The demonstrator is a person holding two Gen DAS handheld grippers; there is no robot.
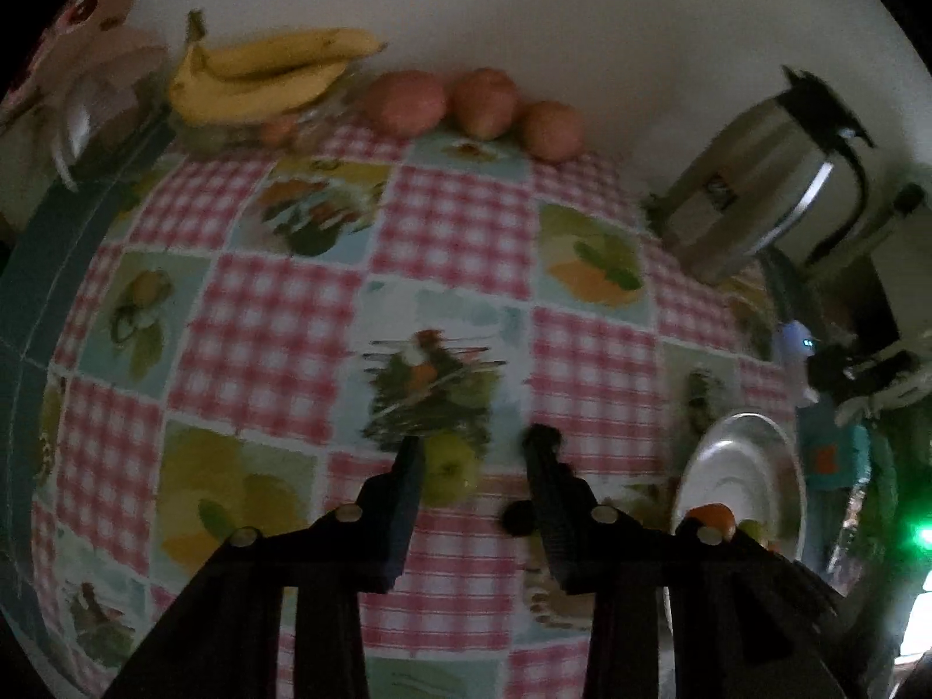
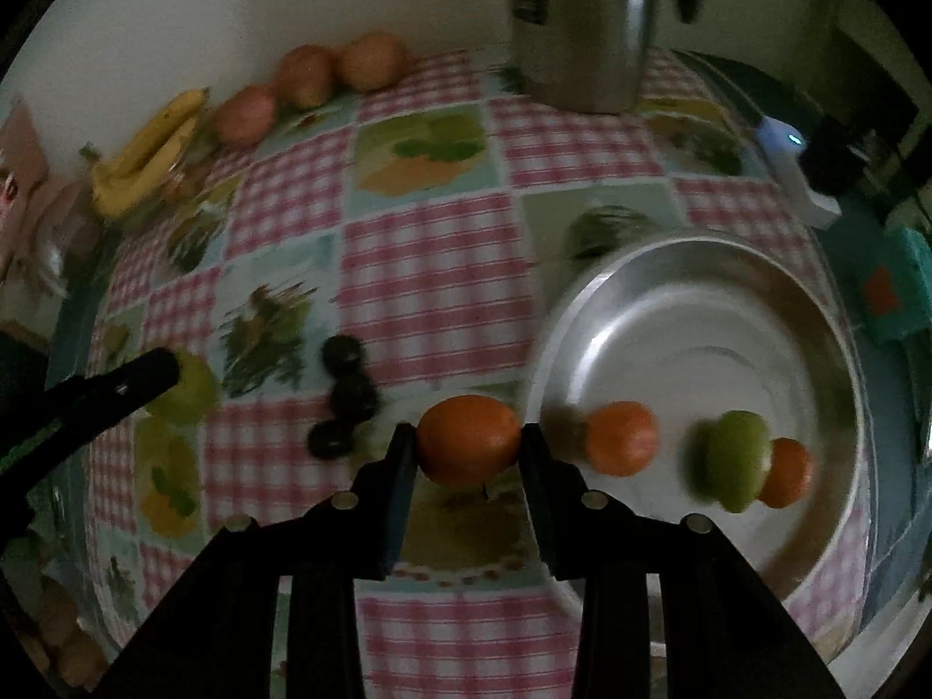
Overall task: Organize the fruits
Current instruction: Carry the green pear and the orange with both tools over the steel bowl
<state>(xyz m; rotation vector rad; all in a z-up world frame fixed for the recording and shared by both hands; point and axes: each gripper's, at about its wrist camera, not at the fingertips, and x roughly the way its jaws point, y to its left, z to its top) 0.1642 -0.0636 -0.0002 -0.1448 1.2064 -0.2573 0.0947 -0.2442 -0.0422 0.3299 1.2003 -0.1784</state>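
- Right gripper [image 2: 468, 447] clamped on an orange [image 2: 469, 440], just left of the metal plate [image 2: 588, 314].
- Left gripper [image 1: 473, 449]: green fruit [image 1: 448, 469] against one finger; grip unclear.
- Plate holds two oranges and a green fruit.

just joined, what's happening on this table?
A person with a claw in each hand is sorting fruit into a metal bowl. The right claw is shut on an orange just outside the bowl's rim; two more oranges and a green fruit already sit inside. The left claw has a green fruit against one finger, but whether it's gripped is unclear. Bananas lie by the wall.
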